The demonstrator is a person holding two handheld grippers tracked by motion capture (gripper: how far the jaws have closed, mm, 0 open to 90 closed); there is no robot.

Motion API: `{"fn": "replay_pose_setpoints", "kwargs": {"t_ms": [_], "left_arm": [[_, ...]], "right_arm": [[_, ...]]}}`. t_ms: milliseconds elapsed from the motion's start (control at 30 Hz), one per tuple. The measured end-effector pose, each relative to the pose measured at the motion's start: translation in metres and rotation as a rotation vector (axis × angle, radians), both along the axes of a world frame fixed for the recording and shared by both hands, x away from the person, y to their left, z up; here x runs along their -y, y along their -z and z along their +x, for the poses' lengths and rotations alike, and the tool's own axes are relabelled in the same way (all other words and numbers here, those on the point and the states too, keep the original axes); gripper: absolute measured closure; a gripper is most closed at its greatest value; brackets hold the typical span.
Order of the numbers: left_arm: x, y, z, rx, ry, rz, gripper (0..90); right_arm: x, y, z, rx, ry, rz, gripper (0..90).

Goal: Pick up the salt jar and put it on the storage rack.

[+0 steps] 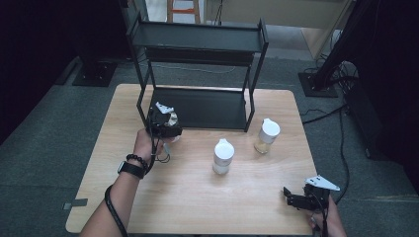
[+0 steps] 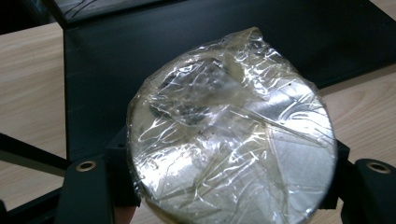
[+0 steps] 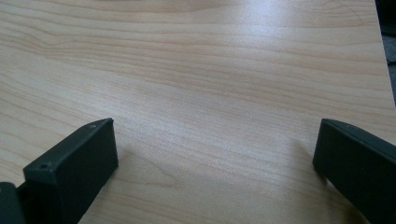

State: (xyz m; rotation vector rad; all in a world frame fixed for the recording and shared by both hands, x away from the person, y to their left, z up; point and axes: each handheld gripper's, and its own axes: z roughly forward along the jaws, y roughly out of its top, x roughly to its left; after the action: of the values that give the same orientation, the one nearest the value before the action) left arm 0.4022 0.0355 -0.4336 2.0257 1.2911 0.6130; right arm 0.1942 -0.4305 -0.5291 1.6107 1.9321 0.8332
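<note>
- Nearest to us in the left gripper view is a round jar (image 2: 233, 135) wrapped in crinkled clear film; its flat circular end faces the camera, so we take its long axis to run along the jaws, away from the hand.
- We see the left tool (image 1: 166, 126) clamped on that jar, one black jaw at each side of it.
- We find the jar at the front edge of the black rack's (image 1: 197, 106) bottom shelf, off the desk (image 1: 197, 197).
- Our right tool (image 1: 296, 200) rests low near the desk's right front corner, jaws wide apart with bare wood between them.
- Two white-capped bottles (image 1: 223, 156) (image 1: 267, 136) stand upright on the pale wooden desk, well apart from both tools.
- Grey carpet, cables and dark stands surround the desk.
</note>
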Motion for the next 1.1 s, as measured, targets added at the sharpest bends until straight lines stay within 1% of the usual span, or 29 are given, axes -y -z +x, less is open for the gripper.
{"fn": "replay_pose_setpoints", "kwargs": {"t_ms": [167,300,467,700,867,1000,1100], "left_arm": [[0.003,-0.001,0.009,-0.007,-0.015,-0.017,30.9],[0.004,-0.003,0.015,-0.006,-0.024,-0.008,31.0],[0.008,-0.004,0.019,-0.004,-0.021,0.0,31.0],[0.011,-0.005,0.03,0.004,-0.039,0.003,31.0],[0.014,-0.006,0.04,0.006,-0.042,0.026,31.1],[0.014,-0.006,0.048,0.005,-0.056,0.016,31.0],[0.014,-0.004,0.055,0.003,-0.066,0.02,31.1]], "right_arm": [[0.0,0.0,0.0,0.0,0.0,0.0,0.0],[0.0,0.0,0.0,0.0,-0.001,0.0,0.0],[0.0,0.0,0.0,-0.001,-0.003,0.0,0.0],[0.0,0.0,0.0,-0.001,-0.004,0.0,0.0],[0.0,0.0,0.0,-0.001,-0.005,-0.001,0.0],[0.0,0.0,0.0,-0.001,-0.004,0.0,0.0],[0.0,0.0,0.0,-0.001,-0.005,-0.001,0.0]]}}
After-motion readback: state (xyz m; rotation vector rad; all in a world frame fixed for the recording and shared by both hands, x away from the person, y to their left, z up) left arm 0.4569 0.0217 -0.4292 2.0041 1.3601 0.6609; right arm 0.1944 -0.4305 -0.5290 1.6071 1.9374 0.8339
